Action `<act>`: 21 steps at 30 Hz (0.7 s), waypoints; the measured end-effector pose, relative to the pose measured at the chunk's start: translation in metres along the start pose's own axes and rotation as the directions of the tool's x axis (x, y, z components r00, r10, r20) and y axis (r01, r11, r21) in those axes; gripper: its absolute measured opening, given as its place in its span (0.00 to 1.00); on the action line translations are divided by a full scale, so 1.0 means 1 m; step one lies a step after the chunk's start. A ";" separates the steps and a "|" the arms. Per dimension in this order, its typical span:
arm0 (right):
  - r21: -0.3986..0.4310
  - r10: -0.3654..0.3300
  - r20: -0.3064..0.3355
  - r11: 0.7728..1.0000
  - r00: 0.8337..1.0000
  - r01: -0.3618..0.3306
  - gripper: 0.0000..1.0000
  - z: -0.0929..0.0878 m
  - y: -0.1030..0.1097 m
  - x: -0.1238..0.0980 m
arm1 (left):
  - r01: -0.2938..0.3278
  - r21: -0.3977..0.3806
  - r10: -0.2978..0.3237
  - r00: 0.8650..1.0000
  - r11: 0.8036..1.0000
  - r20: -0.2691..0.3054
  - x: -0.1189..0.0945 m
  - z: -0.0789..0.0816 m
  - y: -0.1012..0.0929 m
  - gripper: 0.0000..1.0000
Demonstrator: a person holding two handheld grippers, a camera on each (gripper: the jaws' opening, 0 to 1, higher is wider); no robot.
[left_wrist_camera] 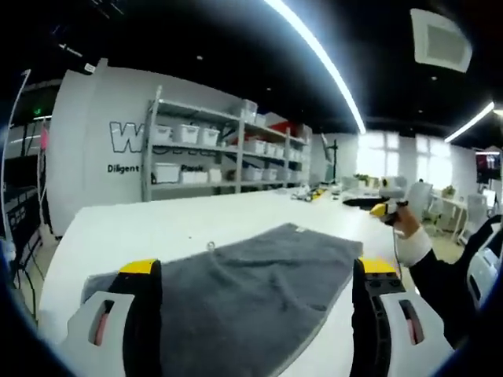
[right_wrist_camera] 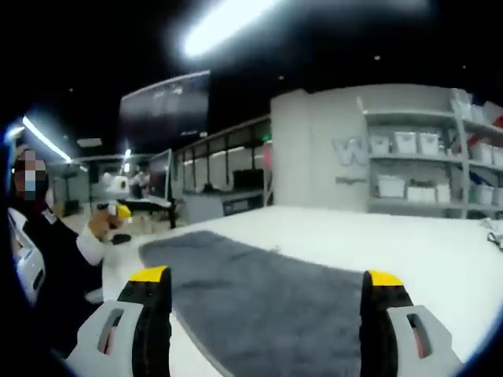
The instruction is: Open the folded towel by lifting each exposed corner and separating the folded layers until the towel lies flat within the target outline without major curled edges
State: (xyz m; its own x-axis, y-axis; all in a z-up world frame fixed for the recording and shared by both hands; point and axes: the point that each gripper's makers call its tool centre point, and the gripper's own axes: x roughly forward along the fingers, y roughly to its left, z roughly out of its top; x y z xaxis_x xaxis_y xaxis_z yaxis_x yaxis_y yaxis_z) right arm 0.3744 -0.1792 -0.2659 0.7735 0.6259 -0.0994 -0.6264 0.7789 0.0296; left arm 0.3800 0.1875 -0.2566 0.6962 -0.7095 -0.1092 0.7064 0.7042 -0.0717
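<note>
**Hovering over a spread towel, with the edges to watch**

Holding both tools above the white table (left_wrist_camera: 236, 212), we see the grey towel (left_wrist_camera: 251, 290) lying broad and mostly flat on it, in the near half of the tabletop. The left gripper (left_wrist_camera: 255, 275) has its jaws spread wide with nothing between them; the right gripper (right_wrist_camera: 267, 287) is likewise spread and empty, hanging over the towel from another side. We cannot make out any target outline on the table, so we cannot say whether the cloth sits inside it.

What could go wrong, in our judgement: a jaw brought down on the middle of the pile would drag the whole sheet and rumple it, or slide it off its place, since the smooth top gives little grip. Pinching more than one layer at a corner would lift the cloth instead of parting it. The near edge of the towel runs close to the near table edge in the right gripper view, so a pull toward us could tip that border over the side.

For room, the far half of the table is bare and wide. A person's hand (left_wrist_camera: 409, 228) with a yellow-tipped tool sits at the right of the left gripper view, apart from the towel; shelving (left_wrist_camera: 228, 149) stands well behind.
</note>
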 end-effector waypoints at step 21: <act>-0.168 -0.053 -0.068 0.985 0.996 0.041 1.00 -0.001 0.035 -0.031 | -0.039 0.060 0.040 0.999 0.997 -0.022 -0.056 -0.005 -0.028 0.99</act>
State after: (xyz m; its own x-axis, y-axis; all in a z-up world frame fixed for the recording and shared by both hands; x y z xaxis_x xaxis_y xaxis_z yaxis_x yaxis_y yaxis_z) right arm 0.3285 -0.1716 -0.2632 0.7975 0.5793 -0.1686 -0.6012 0.7863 -0.1420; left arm 0.3206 0.2082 -0.2530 0.7210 -0.6799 -0.1334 0.6853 0.7282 -0.0076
